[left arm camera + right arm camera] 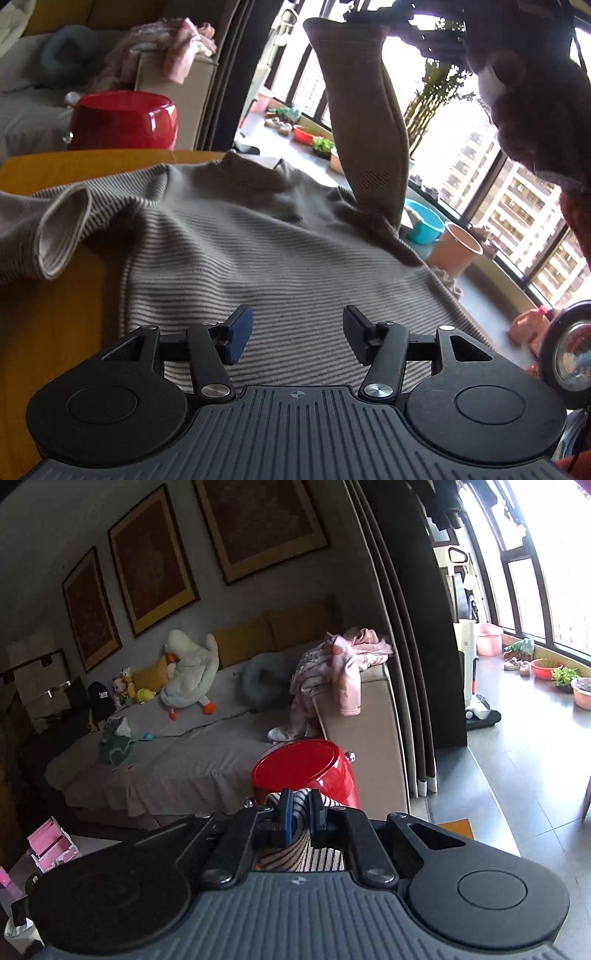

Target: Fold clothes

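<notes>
- Left claw (298,338) is angled down over the lower body of the striped sweater (236,251), jaws standing wide with nothing between them, just bare knit under the blue pads (241,338).
- Right claw (300,814) is pinched narrow on a fold of the same striped knit, the fabric bunched between its 2 pads and hanging out under the jaws.
- From the left wrist view, the right sleeve (364,122) is pulled up high off the worktop, standing like a tall column at the top right where a dark claw body grips it near the cuff. A person's hand (517,92) sits behind it against the window glare.
- The sweater lies spread flat on a yellow-orange wooden worktop (48,325), collar at the far edge, hem towards the camera. The other sleeve (55,236) is flopped out to the left with its cuff open towards us.
- Room stuff: a red round stool (306,771) just past the worktop, then a grey sofa (192,746) with a big white goose plushie (192,675), small toys and a pink garment (343,668) slung over the armrest.
- 3 framed pictures (155,557) hang above the sofa.
- Dark curtains (406,627) on the right, then a bright balcony with tall windows, potted plants (563,675) and pink basins on a tiled floor.
</notes>
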Tool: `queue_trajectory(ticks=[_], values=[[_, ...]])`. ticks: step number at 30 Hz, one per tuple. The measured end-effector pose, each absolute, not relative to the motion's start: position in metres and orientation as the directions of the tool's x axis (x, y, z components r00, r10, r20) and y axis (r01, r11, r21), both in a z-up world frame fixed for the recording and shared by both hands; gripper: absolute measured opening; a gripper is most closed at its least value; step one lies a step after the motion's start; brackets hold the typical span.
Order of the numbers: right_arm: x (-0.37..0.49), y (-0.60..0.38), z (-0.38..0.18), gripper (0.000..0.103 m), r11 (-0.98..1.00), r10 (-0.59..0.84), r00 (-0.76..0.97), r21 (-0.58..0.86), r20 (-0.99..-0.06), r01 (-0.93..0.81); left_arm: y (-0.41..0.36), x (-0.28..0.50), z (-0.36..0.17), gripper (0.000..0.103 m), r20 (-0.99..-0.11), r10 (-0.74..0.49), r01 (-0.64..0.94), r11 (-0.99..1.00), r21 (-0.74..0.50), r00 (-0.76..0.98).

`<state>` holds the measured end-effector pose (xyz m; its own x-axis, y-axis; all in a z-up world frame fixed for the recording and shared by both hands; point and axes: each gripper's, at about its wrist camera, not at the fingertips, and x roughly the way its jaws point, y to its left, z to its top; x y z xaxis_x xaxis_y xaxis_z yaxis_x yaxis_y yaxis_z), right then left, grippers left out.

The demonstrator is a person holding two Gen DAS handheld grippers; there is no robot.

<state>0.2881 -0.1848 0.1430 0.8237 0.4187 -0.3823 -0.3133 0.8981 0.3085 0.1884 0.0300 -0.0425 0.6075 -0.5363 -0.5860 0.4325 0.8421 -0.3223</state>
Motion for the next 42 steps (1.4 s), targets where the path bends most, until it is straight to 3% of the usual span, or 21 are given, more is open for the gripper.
queue_trajectory(ticks=[1, 6, 8, 9, 15, 19, 22, 23, 27, 32, 34, 35, 37, 42], values=[[0.289, -0.179, 0.142, 0.008, 0.898, 0.421, 0.822, 0.305, -0.384, -0.318, 0.030, 0.188, -0.048, 0.079, -0.591, -0.534, 0.432, 0.843, -0.320, 0.605], [0.284, -0.164, 0.138, 0.018, 0.880, 0.459, 0.815, 0.305, -0.353, -0.364, 0.023, 0.172, -0.055, 0.089, -0.575, -0.523, 0.478, 0.844, -0.244, 0.629], [0.280, -0.168, 0.134, 0.030, 0.873, 0.472, 0.810, 0.314, -0.348, -0.374, 0.018, 0.166, -0.054, 0.093, -0.583, -0.513, 0.490, 0.845, -0.213, 0.630], [0.279, -0.170, 0.130, 0.031, 0.875, 0.468, 0.810, 0.311, -0.352, -0.370, 0.017, 0.164, -0.053, 0.094, -0.587, -0.509, 0.492, 0.846, -0.206, 0.630], [0.267, -0.195, 0.052, 0.033, 0.912, 0.400, 0.787, 0.294, -0.471, -0.287, 0.017, 0.158, -0.053, 0.095, -0.603, -0.495, 0.489, 0.851, -0.191, 0.626], [0.251, -0.207, -0.023, 0.033, 0.902, 0.414, 0.700, 0.363, -0.582, -0.233, 0.015, 0.140, -0.051, 0.095, -0.620, -0.474, 0.495, 0.855, -0.154, 0.625], [0.222, -0.213, -0.049, 0.039, 0.858, 0.494, 0.696, 0.419, -0.521, -0.296, 0.012, 0.112, -0.049, 0.095, -0.643, -0.469, 0.534, 0.838, -0.110, 0.605], [0.213, -0.215, -0.052, 0.050, 0.840, 0.525, 0.686, 0.439, -0.504, -0.320, 0.013, 0.104, -0.047, 0.095, -0.653, -0.485, 0.553, 0.824, -0.120, 0.581], [0.173, -0.214, -0.052, 0.051, 0.778, 0.624, 0.617, 0.462, -0.480, -0.427, 0.029, 0.083, -0.028, 0.095, -0.646, -0.580, 0.585, 0.773, -0.244, 0.497], [0.118, -0.218, -0.047, 0.054, 0.717, 0.697, 0.569, 0.458, -0.437, -0.526, 0.040, 0.086, 0.000, 0.095, -0.576, -0.505, 0.496, 0.847, -0.190, 0.643], [0.108, -0.222, -0.045, 0.056, 0.711, 0.701, 0.579, 0.471, -0.415, -0.523, 0.040, 0.107, 0.004, 0.091, -0.563, -0.443, 0.411, 0.891, -0.192, 0.698], [0.107, -0.225, -0.044, 0.056, 0.710, 0.701, 0.585, 0.482, -0.409, -0.514, 0.039, 0.119, 0.003, 0.077, -0.562, -0.418, 0.373, 0.906, -0.200, 0.713], [0.109, -0.230, -0.045, 0.056, 0.707, 0.699, 0.590, 0.512, -0.403, -0.488, 0.037, 0.144, 0.001, 0.060, -0.569, -0.374, 0.308, 0.927, -0.214, 0.732], [0.116, -0.239, -0.049, 0.058, 0.689, 0.708, 0.583, 0.569, -0.397, -0.449, 0.029, 0.204, -0.020, 0.064, -0.657, -0.261, 0.164, 0.964, -0.207, 0.707]])
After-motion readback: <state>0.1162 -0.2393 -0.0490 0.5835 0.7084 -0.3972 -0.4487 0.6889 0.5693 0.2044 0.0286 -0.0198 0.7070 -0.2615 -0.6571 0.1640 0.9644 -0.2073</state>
